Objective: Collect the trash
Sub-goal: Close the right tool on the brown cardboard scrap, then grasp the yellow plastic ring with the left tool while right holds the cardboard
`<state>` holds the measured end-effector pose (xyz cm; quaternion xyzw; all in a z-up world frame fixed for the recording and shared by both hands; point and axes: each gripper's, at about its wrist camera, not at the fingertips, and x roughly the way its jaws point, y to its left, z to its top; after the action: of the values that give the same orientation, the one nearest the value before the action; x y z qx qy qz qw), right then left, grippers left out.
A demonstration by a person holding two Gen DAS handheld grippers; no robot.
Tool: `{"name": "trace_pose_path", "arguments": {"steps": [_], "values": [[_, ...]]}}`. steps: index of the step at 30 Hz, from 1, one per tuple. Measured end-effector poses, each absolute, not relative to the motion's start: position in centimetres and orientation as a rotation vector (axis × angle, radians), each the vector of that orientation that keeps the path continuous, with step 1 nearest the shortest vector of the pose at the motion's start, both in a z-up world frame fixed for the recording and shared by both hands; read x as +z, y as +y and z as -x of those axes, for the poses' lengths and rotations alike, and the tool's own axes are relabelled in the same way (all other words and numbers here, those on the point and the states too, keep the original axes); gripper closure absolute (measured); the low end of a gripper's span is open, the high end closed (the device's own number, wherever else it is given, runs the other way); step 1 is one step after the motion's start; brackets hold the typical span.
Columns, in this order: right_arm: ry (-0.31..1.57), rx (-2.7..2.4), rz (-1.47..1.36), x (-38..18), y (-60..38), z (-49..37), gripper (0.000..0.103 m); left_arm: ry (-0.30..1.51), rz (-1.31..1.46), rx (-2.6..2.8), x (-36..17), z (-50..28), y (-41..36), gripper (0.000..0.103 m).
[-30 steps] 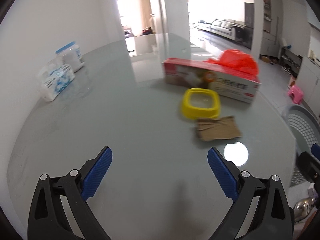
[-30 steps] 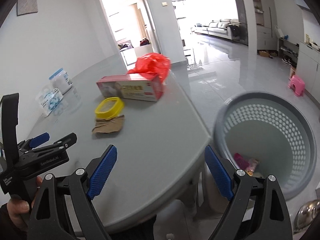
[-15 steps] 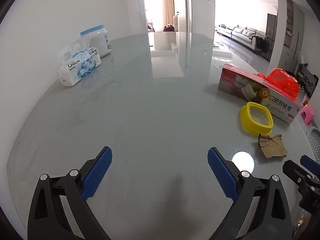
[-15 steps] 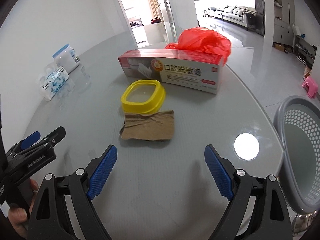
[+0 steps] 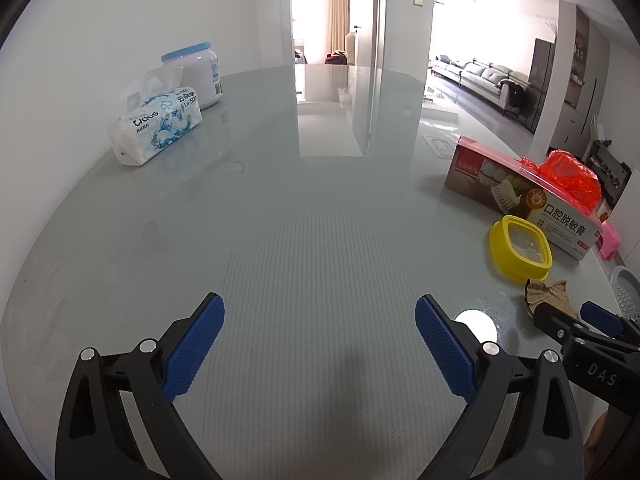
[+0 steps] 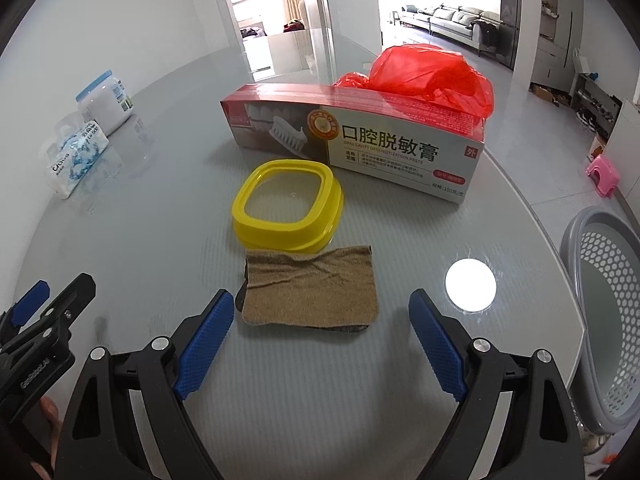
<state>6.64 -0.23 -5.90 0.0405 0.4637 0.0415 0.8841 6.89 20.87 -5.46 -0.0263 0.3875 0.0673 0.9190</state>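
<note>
A brown scrap of cloth or paper (image 6: 310,292) lies flat on the grey glass table (image 6: 160,200), just beyond my right gripper (image 6: 322,314), which is open with nothing between its blue pads. Behind the scrap sit a yellow lid (image 6: 288,204), a toothpaste box (image 6: 360,136) and a red plastic bag (image 6: 424,74). My left gripper (image 5: 318,318) is open over bare table, well left of the trash. In the left wrist view the scrap (image 5: 550,298), yellow lid (image 5: 520,246), box (image 5: 528,196) and bag (image 5: 568,172) sit at the far right.
A grey perforated basket (image 6: 604,320) stands on the floor past the table's right edge. A tissue pack (image 5: 156,126) and a white jar with a blue lid (image 5: 196,74) stand at the back left by the wall. A pink stool (image 6: 602,174) sits on the floor.
My right gripper swung left from the basket and closed in over the brown scrap. My left gripper turned left, so the trash slid to its view's right edge.
</note>
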Motion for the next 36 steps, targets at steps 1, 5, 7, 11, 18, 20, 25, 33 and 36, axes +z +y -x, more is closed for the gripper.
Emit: {"name": "trace_pose_path", "arguments": {"steps": [1, 5, 7, 11, 18, 20, 25, 33, 36], "values": [[0.967, 0.081, -0.071, -5.9, 0.0, -6.7, 0.018, 0.796, 0.057, 0.135, -5.5, -6.9, 20.9, 0.008], [0.974, 0.047, -0.001, -6.2, 1.1, -7.1, 0.018, 0.799, 0.067, 0.127, -5.6, -6.9, 21.1, 0.008], [0.971, 0.041, 0.013, -6.2, 1.4, -7.3, 0.018, 0.797, 0.073, 0.124, -5.6, -6.9, 21.1, 0.008], [0.962, 0.049, 0.018, -6.3, 1.7, -7.6, 0.023, 0.795, 0.076, 0.118, -5.6, -6.9, 21.1, 0.008], [0.931, 0.087, 0.027, -5.9, 1.1, -6.5, 0.051, 0.799, 0.107, 0.114, -5.7, -6.9, 21.5, 0.008], [0.924, 0.099, 0.007, -5.6, 0.5, -6.1, 0.07, 0.799, 0.108, 0.114, -5.7, -6.9, 21.5, 0.008], [0.897, 0.12, -0.023, -5.0, -1.1, -4.9, 0.091, 0.797, 0.08, 0.115, -5.6, -6.8, 21.0, 0.008], [0.86, 0.146, -0.073, -4.3, -3.5, -3.1, 0.096, 0.824, 0.1, 0.036, -5.4, -7.1, 18.7, 0.008], [0.836, 0.143, -0.083, -3.7, -4.5, -2.5, 0.096, 0.819, 0.086, 0.002, -5.0, -7.3, 16.9, 0.008]]}}
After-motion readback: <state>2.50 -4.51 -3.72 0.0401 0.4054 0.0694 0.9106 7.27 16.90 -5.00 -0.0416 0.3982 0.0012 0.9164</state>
